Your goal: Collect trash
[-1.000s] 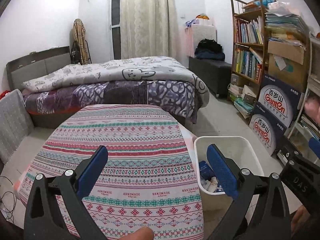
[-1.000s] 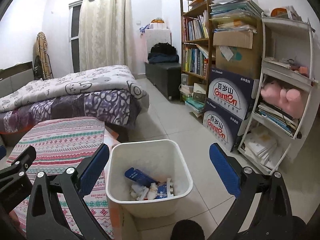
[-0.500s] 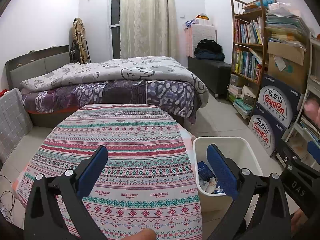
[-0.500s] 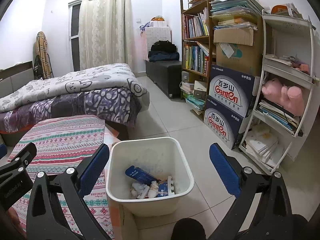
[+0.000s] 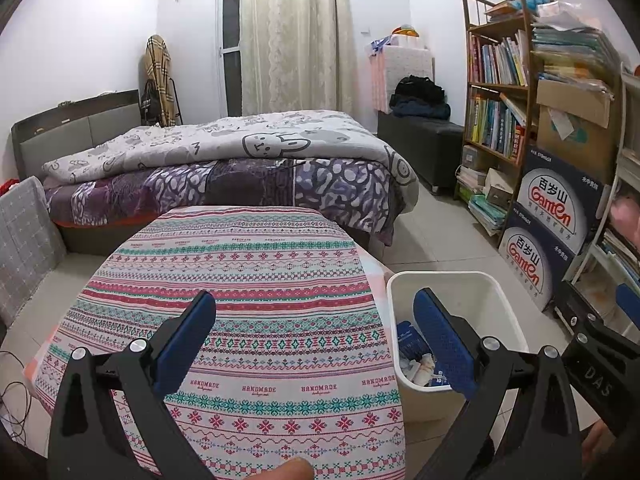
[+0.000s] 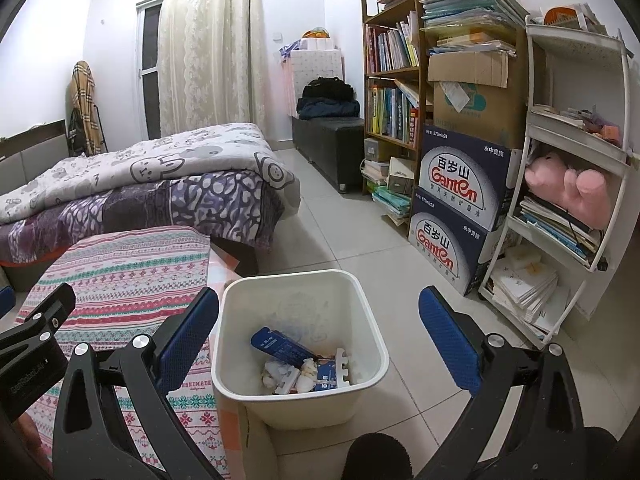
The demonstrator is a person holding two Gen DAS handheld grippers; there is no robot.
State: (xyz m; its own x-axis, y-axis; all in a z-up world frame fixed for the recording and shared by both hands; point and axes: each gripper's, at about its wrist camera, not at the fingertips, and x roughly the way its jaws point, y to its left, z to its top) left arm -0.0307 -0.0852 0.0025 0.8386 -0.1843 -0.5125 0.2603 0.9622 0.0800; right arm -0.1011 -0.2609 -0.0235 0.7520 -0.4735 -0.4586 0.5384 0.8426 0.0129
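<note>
Blue rubber pads face each other across a wide gap on both my tools, and nothing sits between them. My left gripper [image 5: 314,340] hangs over the patterned tablecloth [image 5: 256,280], which fills the lower middle of the left wrist view with its red, teal and pink bands. My right gripper [image 6: 318,332] is spread over the white bin [image 6: 300,376] at the lower centre of the right wrist view; the bin stands on the pale floor tiles [image 6: 360,220] just beside the table's edge. The trash [image 6: 300,364] lies at the bin's bottom: a dark blue packet leaning on crumpled white scraps and a white plastic piece.

Further out, the bed [image 5: 224,160] with its grey cartoon quilt over a purple cover crosses the middle of the left view, cream curtains [image 5: 296,40] hang at the top centre, and a wooden bookshelf [image 6: 392,68] stands at the upper right beside stacked blue water cartons [image 6: 456,208] and a white rack [image 6: 576,152] holding a pink plush toy.

Compared with a second ago, both views have shifted only slightly, the bin sitting a little lower in the right view, and both pairs of fingers have stayed spread.
</note>
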